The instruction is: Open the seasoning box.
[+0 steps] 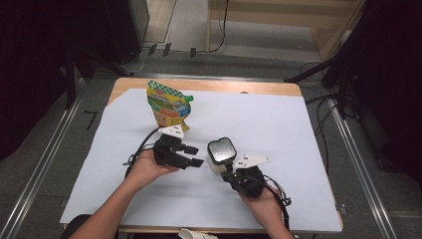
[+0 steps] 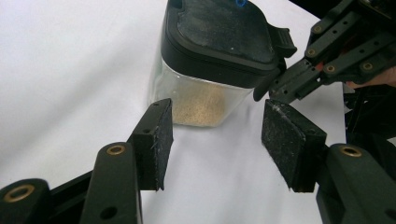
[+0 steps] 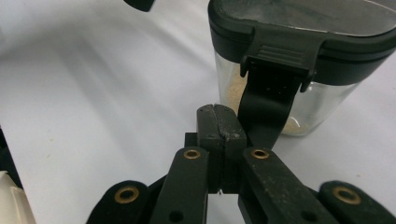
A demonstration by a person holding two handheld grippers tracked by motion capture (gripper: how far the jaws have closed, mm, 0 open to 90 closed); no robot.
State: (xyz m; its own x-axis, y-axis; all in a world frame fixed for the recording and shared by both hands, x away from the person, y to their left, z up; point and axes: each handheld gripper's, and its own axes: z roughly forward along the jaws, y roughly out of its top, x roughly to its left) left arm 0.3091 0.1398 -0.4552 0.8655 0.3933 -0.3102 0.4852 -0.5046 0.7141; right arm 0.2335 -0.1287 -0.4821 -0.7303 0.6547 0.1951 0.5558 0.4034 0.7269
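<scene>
**A:** Where's the jar?

**B:** The clear jar [image 1: 219,158] with the black lid [image 2: 224,28] stands a little toward the near edge of the desk [image 1: 278,119], right of its middle, with some tan powder [image 2: 201,106] at the bottom. My right gripper [image 3: 221,122] is clenched, pads pressed together with nothing between them, its tips just under the lid's latch tab [image 3: 280,53]. I can't quite tell whether they touch it.

**A:** And the left?

**B:** The left gripper [image 2: 224,135] is released, jaws apart on either side of the jar's near wall, not pressing it. I'd close it on the glass below the lid first, so the jar can't slide, then lever the tab upward with the right tips.

**A:** Anything else?

**B:** A colourful pouch [image 1: 168,104] stands toward the far left corner, well clear.
</scene>
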